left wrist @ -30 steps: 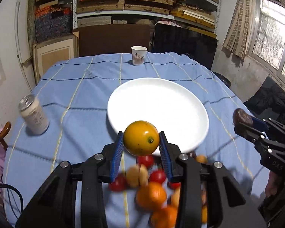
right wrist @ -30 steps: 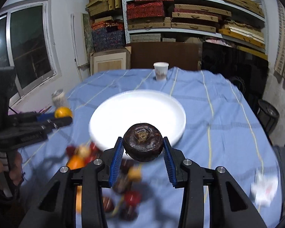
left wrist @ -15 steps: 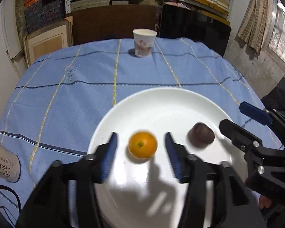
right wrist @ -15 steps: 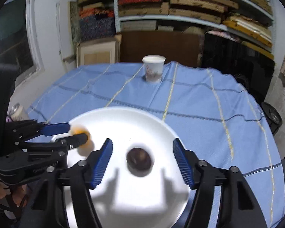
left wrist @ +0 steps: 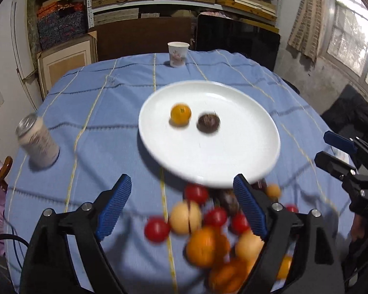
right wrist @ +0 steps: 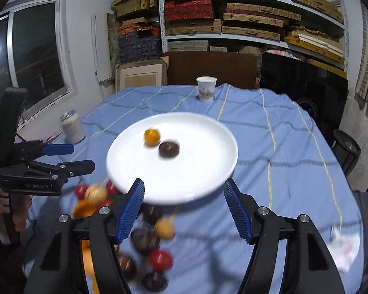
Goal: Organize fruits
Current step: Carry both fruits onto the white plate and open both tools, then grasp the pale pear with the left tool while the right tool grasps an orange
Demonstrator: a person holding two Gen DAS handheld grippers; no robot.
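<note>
Since both pulled back | left tool (left wrist: 181,203) wide, empty | right tool (right wrist: 184,208) wide, empty | orange (left wrist: 180,114), dark fruit (left wrist: 208,122) on plate (left wrist: 245,152)

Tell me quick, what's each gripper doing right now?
Left gripper: open, holding nothing.
Right gripper: open, holding nothing.

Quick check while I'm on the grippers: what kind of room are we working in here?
Probably a storeroom or workshop doubling as a dining spot: metal shelving stacked with flat patterned boxes, framed boards leaning against the wall, and a round table under a blue tablecloth holding a white plate.
</note>
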